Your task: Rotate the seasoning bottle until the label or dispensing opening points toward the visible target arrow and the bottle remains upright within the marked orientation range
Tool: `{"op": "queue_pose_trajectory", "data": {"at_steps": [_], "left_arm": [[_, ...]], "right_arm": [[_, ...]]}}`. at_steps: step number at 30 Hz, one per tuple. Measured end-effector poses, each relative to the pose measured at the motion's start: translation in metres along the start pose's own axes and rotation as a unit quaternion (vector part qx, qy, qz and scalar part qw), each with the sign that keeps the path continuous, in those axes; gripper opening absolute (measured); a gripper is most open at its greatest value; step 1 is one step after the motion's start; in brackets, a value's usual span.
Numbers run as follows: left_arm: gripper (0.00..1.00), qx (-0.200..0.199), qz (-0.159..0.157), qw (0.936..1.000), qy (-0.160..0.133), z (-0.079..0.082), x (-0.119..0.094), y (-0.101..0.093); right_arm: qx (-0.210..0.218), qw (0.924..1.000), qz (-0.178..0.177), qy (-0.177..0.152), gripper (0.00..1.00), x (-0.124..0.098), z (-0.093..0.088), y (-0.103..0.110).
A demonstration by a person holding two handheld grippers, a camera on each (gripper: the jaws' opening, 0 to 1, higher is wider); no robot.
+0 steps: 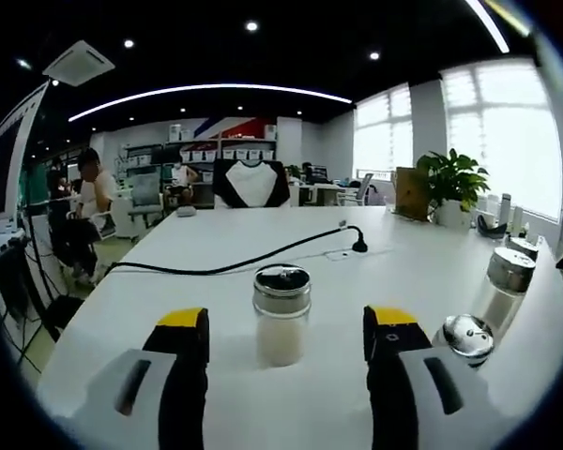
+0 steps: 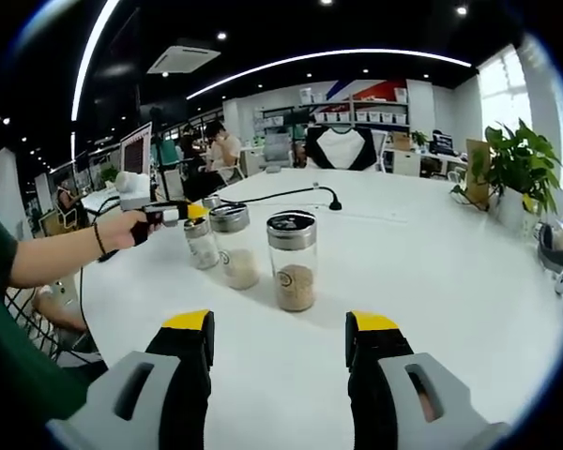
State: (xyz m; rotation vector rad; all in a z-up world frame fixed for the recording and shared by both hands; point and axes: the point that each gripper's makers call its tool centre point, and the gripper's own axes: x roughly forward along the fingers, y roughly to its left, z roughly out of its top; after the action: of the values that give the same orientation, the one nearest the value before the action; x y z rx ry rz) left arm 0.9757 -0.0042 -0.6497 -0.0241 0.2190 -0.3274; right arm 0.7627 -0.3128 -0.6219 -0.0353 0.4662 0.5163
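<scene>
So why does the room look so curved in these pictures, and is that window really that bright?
Left gripper view: the fisheye lens bends the ceiling light strip into an arc, and the window is blown out white. Right gripper view: the white table bulges the same way; the nearest seasoning bottle looks sharp, with glare on its metal lid.

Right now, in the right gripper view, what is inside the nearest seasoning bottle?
The nearest seasoning bottle holds tan granules filling roughly its lower third; the glass above looks empty. A small round label covers part of the contents, and the metal lid hides the dispensing opening.
</scene>
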Motion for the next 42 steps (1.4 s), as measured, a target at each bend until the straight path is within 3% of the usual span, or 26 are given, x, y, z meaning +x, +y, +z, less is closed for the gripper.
{"op": "queue_pose_trajectory", "data": {"at_steps": [3, 10, 21, 28, 42], "left_arm": [[0.66, -0.007, 0.004, 0.9999, 0.011, -0.007, 0.009, 0.003], [0.61, -0.023, -0.008, 0.9997, 0.001, -0.009, 0.027, 0.003], [0.46, 0.009, -0.017, 0.9996, 0.02, -0.019, 0.041, -0.004], [0.35, 0.011, -0.006, 0.9992, 0.037, -0.03, 0.043, 0.0], [0.34, 0.026, -0.01, 0.999, 0.036, -0.03, 0.041, -0.002]], "right_arm": [[-0.005, 1.0, 0.002, -0.003, 0.56, -0.001, 0.002, 0.002], [-0.002, 1.0, 0.001, -0.009, 0.57, -0.002, 0.006, 0.003], [0.0, 0.9998, 0.009, -0.017, 0.57, -0.002, 0.011, 0.009], [0.002, 0.9999, 0.009, -0.014, 0.57, -0.002, 0.008, 0.008], [0.003, 0.9999, 0.006, -0.012, 0.57, -0.003, 0.006, 0.005]]}}
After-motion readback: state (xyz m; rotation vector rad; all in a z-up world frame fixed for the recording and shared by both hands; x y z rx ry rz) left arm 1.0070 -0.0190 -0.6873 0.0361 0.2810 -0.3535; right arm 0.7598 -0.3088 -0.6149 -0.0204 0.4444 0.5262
